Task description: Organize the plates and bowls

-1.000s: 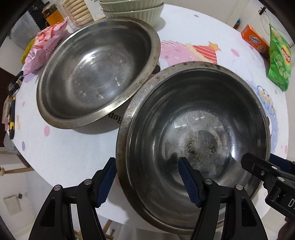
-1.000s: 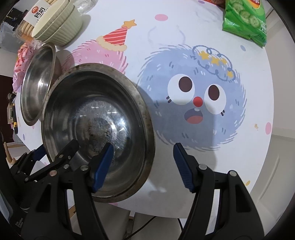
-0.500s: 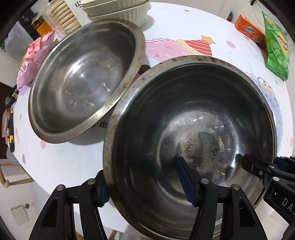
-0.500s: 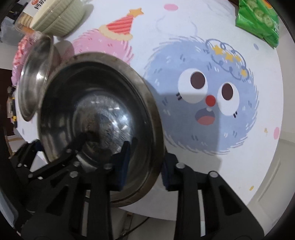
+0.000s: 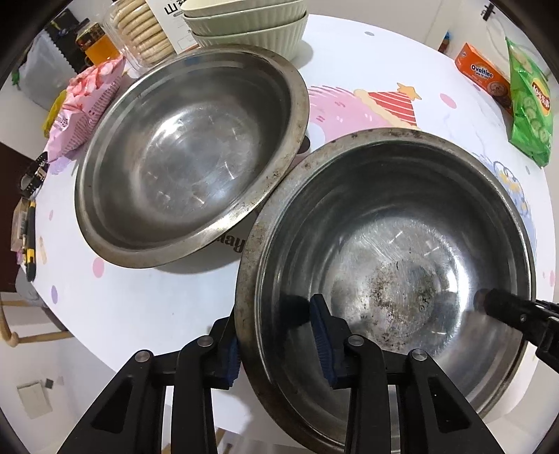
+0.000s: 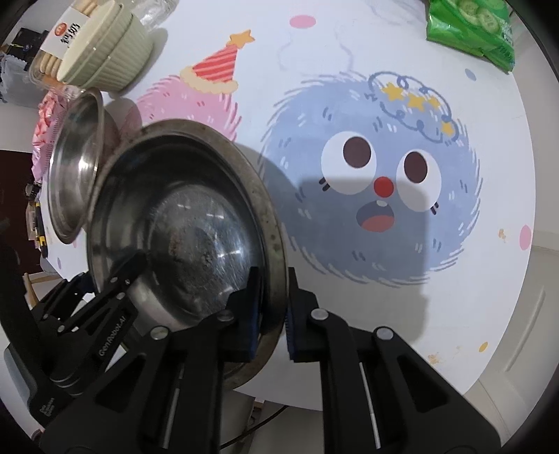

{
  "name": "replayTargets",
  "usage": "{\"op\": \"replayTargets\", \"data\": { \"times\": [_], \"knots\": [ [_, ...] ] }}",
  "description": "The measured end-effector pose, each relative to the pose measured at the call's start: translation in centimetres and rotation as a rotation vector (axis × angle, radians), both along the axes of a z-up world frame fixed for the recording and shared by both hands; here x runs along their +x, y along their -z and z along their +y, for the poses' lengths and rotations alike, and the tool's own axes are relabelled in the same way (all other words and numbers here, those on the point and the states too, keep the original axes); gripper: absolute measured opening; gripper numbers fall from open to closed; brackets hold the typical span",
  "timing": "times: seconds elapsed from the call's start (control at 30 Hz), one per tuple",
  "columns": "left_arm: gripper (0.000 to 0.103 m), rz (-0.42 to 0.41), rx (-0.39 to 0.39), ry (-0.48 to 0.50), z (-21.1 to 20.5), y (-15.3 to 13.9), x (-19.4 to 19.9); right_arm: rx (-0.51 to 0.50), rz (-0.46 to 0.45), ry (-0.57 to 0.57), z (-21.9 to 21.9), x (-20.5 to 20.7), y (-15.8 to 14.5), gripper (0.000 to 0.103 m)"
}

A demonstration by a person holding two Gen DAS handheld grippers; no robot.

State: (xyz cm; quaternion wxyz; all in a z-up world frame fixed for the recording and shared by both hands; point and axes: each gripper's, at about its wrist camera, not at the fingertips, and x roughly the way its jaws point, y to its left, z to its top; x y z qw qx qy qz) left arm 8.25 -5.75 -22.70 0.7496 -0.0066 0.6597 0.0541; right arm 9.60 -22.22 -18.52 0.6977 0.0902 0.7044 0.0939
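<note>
We are pointing both grippers almost straight down at the near edge of the round table. Our left gripper is straddling the left rim of the stained steel bowl: one blue pad is sitting inside the wall, the other just outside it, and the jaws are closing on that rim, though we cannot tell whether both pads are pressing yet. Our right gripper is clamped narrow on the opposite rim of the same bowl, one pad inside, one outside, both against the metal. So the bowl is sitting between our two hands, at the table's near edge, its nearest part overhanging that edge.

Just beyond it, the second steel bowl is lying tilted, its right rim propped on something dark beneath; the two rims are close, and we cannot tell whether they are touching. To the right of the stained bowl the printed cloth is lying bare, with a blue fuzzy cartoon face and a pink one in a party hat further back.

Farther off, a stack of ribbed pale-green bowls is standing right behind the tilted bowl. Beside it are a tub of round biscuits and a pink snack bag. At the far right are an orange Ovaltine box and a green crisp bag, well apart from our bowls.
</note>
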Motion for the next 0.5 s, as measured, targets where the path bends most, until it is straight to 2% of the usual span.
{"op": "replayTargets", "data": {
  "times": [0.5],
  "knots": [
    [0.029,-0.031,-0.022,0.007,0.4,-1.3,-0.4,0.024,-0.020,0.051,-1.8,-1.6,-1.4,0.013]
  ]
}}
